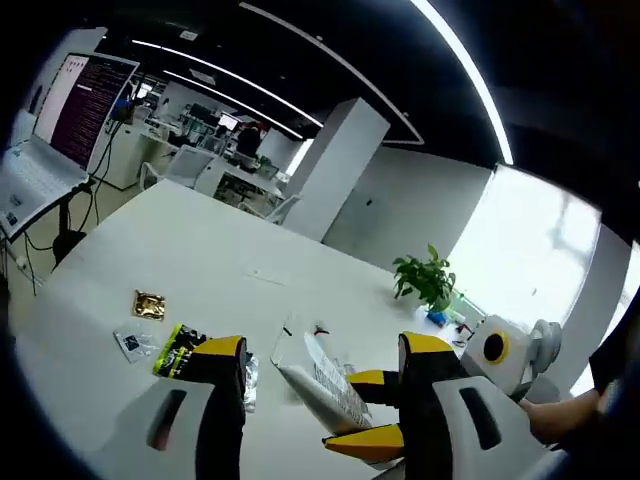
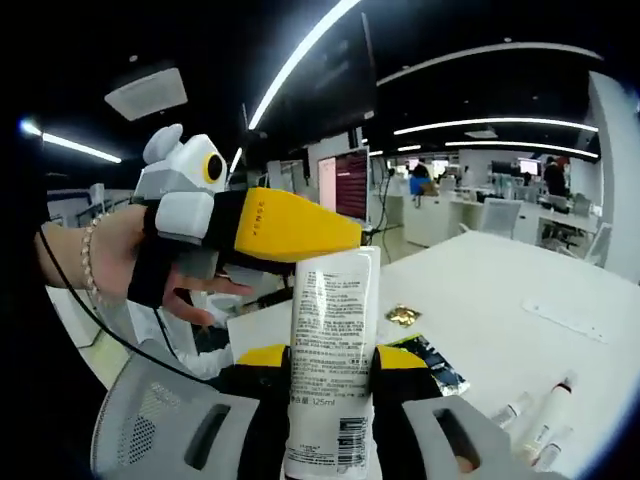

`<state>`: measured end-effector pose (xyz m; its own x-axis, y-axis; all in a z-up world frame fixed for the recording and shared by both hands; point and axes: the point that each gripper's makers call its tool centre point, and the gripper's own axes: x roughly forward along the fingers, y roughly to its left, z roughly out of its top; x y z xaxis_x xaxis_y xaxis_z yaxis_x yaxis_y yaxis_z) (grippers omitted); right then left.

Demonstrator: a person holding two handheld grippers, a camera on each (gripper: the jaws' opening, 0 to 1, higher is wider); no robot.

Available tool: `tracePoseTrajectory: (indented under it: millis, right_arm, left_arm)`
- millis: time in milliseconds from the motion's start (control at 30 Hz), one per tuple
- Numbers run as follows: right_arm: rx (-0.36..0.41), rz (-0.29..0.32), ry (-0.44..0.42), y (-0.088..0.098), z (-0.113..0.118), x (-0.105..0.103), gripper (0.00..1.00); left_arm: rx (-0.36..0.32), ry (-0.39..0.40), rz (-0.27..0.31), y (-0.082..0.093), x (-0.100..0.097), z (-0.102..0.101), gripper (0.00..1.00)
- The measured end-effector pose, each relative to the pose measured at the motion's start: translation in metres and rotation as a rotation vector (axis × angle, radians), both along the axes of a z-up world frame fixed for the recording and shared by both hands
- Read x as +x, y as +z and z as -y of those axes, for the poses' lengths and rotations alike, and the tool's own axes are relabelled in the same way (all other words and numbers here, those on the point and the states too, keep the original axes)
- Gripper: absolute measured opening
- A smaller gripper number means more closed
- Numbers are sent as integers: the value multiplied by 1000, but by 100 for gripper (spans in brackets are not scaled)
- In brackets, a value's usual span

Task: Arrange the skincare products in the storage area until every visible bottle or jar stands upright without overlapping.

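The right gripper (image 2: 330,365) clamps a white printed plastic tube (image 2: 328,370), lifted for standing upright; the left gripper (image 1: 320,375) gapes empty beside it.

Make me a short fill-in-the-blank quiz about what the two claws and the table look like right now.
1. The right claw is shut on a white ____.
2. Near the far edge of the white table stands a small green ____.
3. The gold packet lies on the ____.
4. In the right gripper view, a person's ____ holds the left claw.

Missing words: tube; plant; table; hand
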<state>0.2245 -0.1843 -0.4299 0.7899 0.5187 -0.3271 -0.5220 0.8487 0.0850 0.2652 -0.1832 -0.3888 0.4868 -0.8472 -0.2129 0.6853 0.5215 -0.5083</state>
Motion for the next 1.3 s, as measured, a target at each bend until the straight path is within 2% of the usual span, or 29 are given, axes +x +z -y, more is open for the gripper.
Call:
tracePoseTrajectory:
  millis: [133,200,333,500,533,567,600,633,667,700,767,833,867,1033,1167,1300]
  right_arm:
    - [-36,6,-3,0,2,-2,23]
    - [-35,10,-7,3,3,-1,23]
    - [-38,26,-11,11,5,-2,23]
    - [-56,38,-13,14,6,-4,23]
    - [-55,36,-12,14,6,-4,23]
    - [-50,35,-12,14,6,-5,23]
    - [-53,41,-11,14,5,-5,23]
    - [-59,43,-12,14,5,-5,23]
    - [-73,43,-19,14,7,-5,23]
    - [-82,46,-21,13,9,-3,23]
    - [-76,50,-25,13,11,-3,24]
    - [-68,53,-31,15,11,-3,24]
    - [-65,58,-35,16,11,-3,24]
    - [-72,77,-51,25,9,1,26]
    - [-68,71,-88,33,12,4,25]
    - [16,78,-233,46,23,6,29]
  left_arm:
    - [2,14,-6,0,-3,5,38]
    - [27,12,19,-3,-1,8,30]
    - [59,27,29,-4,-2,10,16]
    - [61,46,43,0,-4,10,15]
    - [56,40,42,2,-5,11,13]
    - [26,9,26,6,-10,16,10]
    - [-9,3,-17,10,-15,19,8]
    - [-21,0,-17,13,-18,21,6]
    - [54,-13,83,12,-16,21,6]
    - [100,-26,136,13,-17,23,6]
    - [86,-14,94,16,-23,28,5]
    - [114,-16,121,19,-25,27,5]
    - [113,-8,124,20,-20,26,5]
    - [134,51,169,32,-23,26,5]
    - [100,133,155,40,-18,23,5]
    - [27,196,100,46,-13,22,5]
